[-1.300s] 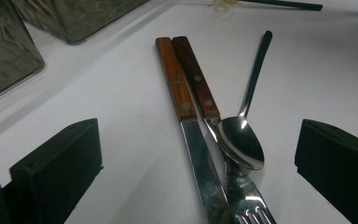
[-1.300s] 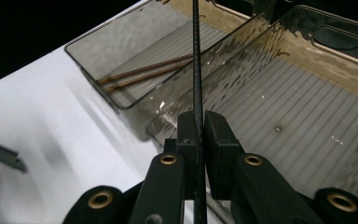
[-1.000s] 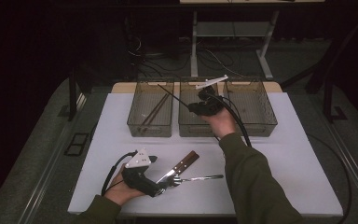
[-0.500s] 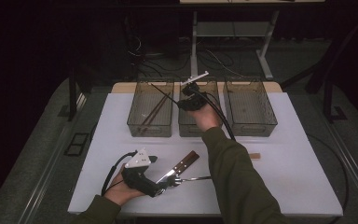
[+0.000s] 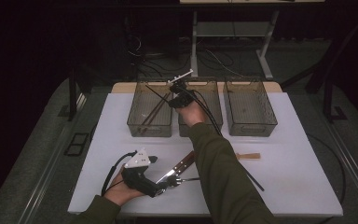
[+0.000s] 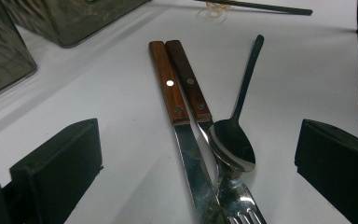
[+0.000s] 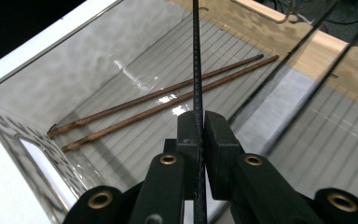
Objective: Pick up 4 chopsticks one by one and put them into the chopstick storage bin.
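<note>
1. Two brown chopsticks (image 7: 163,105) lie in the left bin (image 5: 150,126).
2. Right gripper (image 7: 198,128) pinches a black chopstick (image 7: 196,56) above that bin.
3. Left gripper (image 6: 198,163), jaws apart, rests around a knife (image 6: 179,121), fork (image 6: 200,112) and spoon (image 6: 235,140).

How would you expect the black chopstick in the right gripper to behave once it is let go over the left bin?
The black chopstick looks thin and straight, so probably stiff and light. It is pinched near one end by the right gripper, so it may pivot as the grip loosens. Being slender, it could roll on the ribbed floor of the left bin toward the two brown chopsticks.
</note>
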{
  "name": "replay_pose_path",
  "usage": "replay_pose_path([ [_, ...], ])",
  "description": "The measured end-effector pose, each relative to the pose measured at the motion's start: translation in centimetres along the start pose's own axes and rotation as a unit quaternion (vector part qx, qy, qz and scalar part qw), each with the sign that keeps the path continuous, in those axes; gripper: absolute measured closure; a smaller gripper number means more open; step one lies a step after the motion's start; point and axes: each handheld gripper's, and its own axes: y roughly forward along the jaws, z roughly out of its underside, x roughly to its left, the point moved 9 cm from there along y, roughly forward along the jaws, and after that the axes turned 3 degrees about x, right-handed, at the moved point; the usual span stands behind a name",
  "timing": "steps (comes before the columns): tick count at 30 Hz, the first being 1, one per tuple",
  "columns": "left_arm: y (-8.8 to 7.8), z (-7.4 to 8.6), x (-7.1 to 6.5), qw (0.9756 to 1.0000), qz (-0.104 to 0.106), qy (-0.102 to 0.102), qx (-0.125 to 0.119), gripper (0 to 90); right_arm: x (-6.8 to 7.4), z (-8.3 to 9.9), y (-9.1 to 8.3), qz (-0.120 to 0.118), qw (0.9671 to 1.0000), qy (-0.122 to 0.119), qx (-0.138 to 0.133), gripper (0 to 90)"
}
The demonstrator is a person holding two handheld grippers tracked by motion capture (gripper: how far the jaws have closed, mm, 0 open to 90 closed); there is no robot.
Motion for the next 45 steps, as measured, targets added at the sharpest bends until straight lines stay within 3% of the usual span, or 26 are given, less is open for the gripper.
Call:
replay_pose_path([
  [13, 0.1, -0.1, -0.1, 1.0000, 0.002, -0.003, -0.003, 0.0, 2.0, -0.8, 1.4, 0.002, 0.9999, -0.016, 0.005, 85.1],
  [28, 0.1, -0.1, -0.2, 1.0000, 0.005, -0.004, -0.002, 0.0, 3.5, -0.9, 2.3, -0.002, 0.9998, -0.018, 0.008, 84.0],
  [36, 0.1, -0.1, -0.2, 1.0000, 0.006, -0.003, -0.001, 0.0, 4.4, -1.1, 2.3, -0.017, 0.9990, -0.042, -0.001, 65.8],
  [45, -0.1, 0.0, -0.1, 1.0000, 0.003, -0.007, -0.002, 0.0, 3.8, -0.9, 0.0, -0.030, 0.9988, -0.033, -0.017, 44.5],
])
